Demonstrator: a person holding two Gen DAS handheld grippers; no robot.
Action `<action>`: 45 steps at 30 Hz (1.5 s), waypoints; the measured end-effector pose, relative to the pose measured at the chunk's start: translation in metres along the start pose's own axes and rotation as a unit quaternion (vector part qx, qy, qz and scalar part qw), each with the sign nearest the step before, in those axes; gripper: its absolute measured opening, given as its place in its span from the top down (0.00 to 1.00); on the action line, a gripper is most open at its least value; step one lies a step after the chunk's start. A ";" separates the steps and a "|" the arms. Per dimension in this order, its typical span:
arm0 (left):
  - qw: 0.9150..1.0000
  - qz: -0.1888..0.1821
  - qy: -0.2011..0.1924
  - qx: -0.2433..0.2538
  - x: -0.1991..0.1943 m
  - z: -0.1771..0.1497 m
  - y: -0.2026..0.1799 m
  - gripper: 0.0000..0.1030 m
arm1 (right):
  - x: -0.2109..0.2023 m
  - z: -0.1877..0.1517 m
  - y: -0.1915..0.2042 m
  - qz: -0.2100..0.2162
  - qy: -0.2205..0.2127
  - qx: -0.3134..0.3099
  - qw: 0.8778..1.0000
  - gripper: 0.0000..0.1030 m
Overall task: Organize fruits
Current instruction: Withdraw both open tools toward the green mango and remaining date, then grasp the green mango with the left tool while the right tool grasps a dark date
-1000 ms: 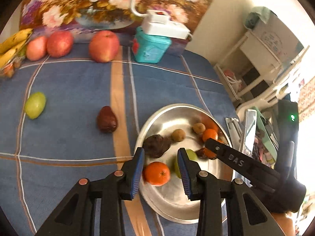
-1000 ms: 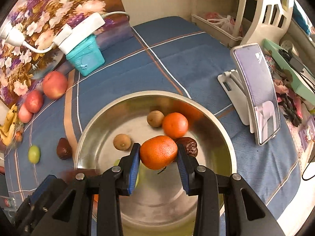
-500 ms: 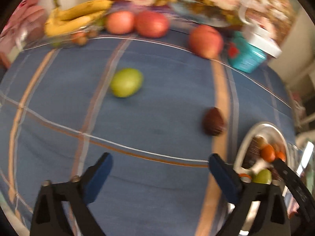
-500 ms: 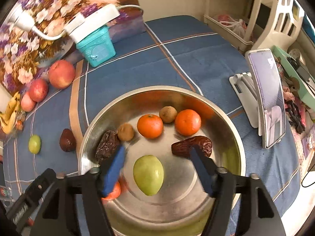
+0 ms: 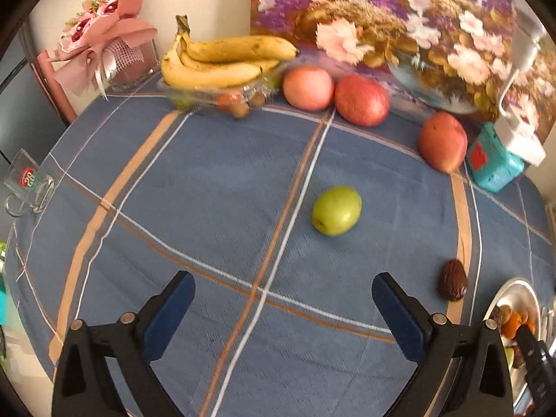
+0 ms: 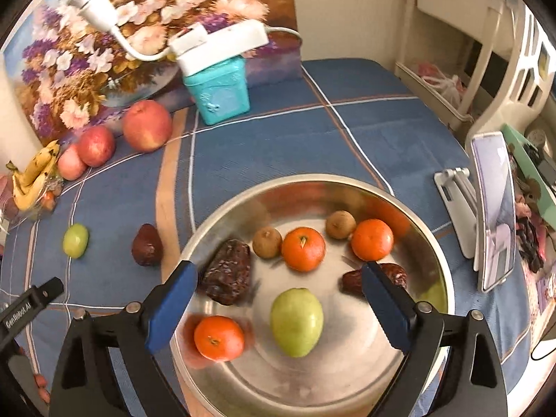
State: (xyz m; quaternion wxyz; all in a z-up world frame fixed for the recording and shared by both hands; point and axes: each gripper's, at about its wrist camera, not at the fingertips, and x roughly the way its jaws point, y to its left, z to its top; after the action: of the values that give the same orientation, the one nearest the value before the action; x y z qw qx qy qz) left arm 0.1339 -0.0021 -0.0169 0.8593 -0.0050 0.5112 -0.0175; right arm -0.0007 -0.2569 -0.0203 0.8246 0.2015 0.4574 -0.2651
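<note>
My left gripper [image 5: 283,288] is wide open above the blue checked cloth, with nothing between its fingers. A green fruit [image 5: 336,210] lies just beyond it and a dark date [image 5: 452,279] to its right. The steel bowl [image 6: 312,180] sits under my right gripper [image 6: 278,274], whose jaws are opening and grip nothing. Inside the bowl lie three oranges [image 6: 303,248], a green fruit [image 6: 296,321], dark dates [image 6: 227,276] and two small brown fruits [image 6: 267,242]. In the right wrist view, the loose green fruit [image 6: 75,239] and date [image 6: 147,249] lie left of the bowl.
Bananas [image 5: 222,59] on a clear tray, three red apples [image 5: 361,99] and a teal tin [image 5: 493,166] line the back by a flower painting. A glass mug [image 5: 29,182] stands at the left edge. A phone on a stand [image 6: 493,208] is right of the bowl.
The right gripper let go of an orange, which now lies in the bowl, and its jaws spread. The left gripper opened wide and swung left from the bowl to the loose green fruit.
</note>
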 end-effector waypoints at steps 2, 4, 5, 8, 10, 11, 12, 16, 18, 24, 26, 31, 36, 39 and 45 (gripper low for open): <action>1.000 -0.004 -0.008 0.002 0.000 0.004 0.002 0.00 | -0.001 -0.001 0.006 0.004 -0.003 -0.012 1.000 0.08; 1.000 -0.007 -0.022 0.001 -0.003 0.008 0.004 0.00 | 0.000 -0.002 0.011 0.015 -0.002 -0.021 1.000 0.08; 0.999 -0.010 -0.032 0.000 -0.003 0.011 0.006 0.00 | 0.000 -0.002 0.015 0.022 -0.002 -0.027 0.999 0.08; 0.999 -0.015 -0.052 -0.003 -0.001 0.020 0.009 0.00 | 0.001 -0.002 0.031 0.038 -0.003 -0.052 0.998 0.08; 0.997 -0.023 -0.067 -0.010 0.000 0.026 0.011 0.00 | 0.001 -0.001 0.043 0.050 -0.002 -0.067 0.996 0.08; 0.997 -0.026 -0.073 -0.012 0.002 0.028 0.011 0.00 | 0.000 0.000 0.051 0.060 -0.004 -0.075 0.995 0.08; 0.997 -0.029 -0.074 -0.014 0.004 0.029 0.012 0.00 | -0.001 0.001 0.057 0.068 -0.007 -0.080 0.994 0.08; 0.996 -0.063 -0.060 -0.011 0.016 0.033 0.010 0.00 | -0.003 0.006 0.083 0.089 -0.025 -0.110 0.990 0.08; 0.995 -0.084 -0.051 -0.005 0.023 0.035 0.008 0.00 | 0.000 0.007 0.095 0.097 -0.027 -0.124 0.987 0.08; 0.996 -0.076 -0.049 0.020 0.040 0.041 -0.001 0.00 | 0.023 0.011 0.117 0.105 -0.006 -0.121 0.987 0.08; 0.996 -0.076 -0.047 0.021 0.047 0.042 -0.004 0.01 | 0.031 0.011 0.120 0.107 -0.001 -0.121 0.987 0.08; 0.995 -0.090 -0.034 0.023 0.064 0.040 -0.013 0.05 | 0.050 0.008 0.127 0.083 0.011 -0.135 0.987 0.12; 0.993 -0.115 -0.022 0.012 0.076 0.039 -0.016 0.24 | 0.066 0.008 0.126 0.072 0.028 -0.136 0.988 0.34; 0.991 -0.135 -0.023 0.000 0.078 0.040 -0.012 0.48 | 0.072 0.007 0.124 0.069 0.035 -0.136 0.988 0.42; 0.989 -0.147 -0.020 0.002 0.074 0.039 -0.013 0.61 | 0.080 0.007 0.123 0.069 0.048 -0.132 0.988 0.61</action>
State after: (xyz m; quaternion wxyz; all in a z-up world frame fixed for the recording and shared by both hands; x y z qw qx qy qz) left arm 0.2029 -0.0177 -0.0634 0.8576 -0.0789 0.4872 -0.1448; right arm 0.1150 -0.1856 -0.0746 0.8373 0.1348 0.5125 -0.1346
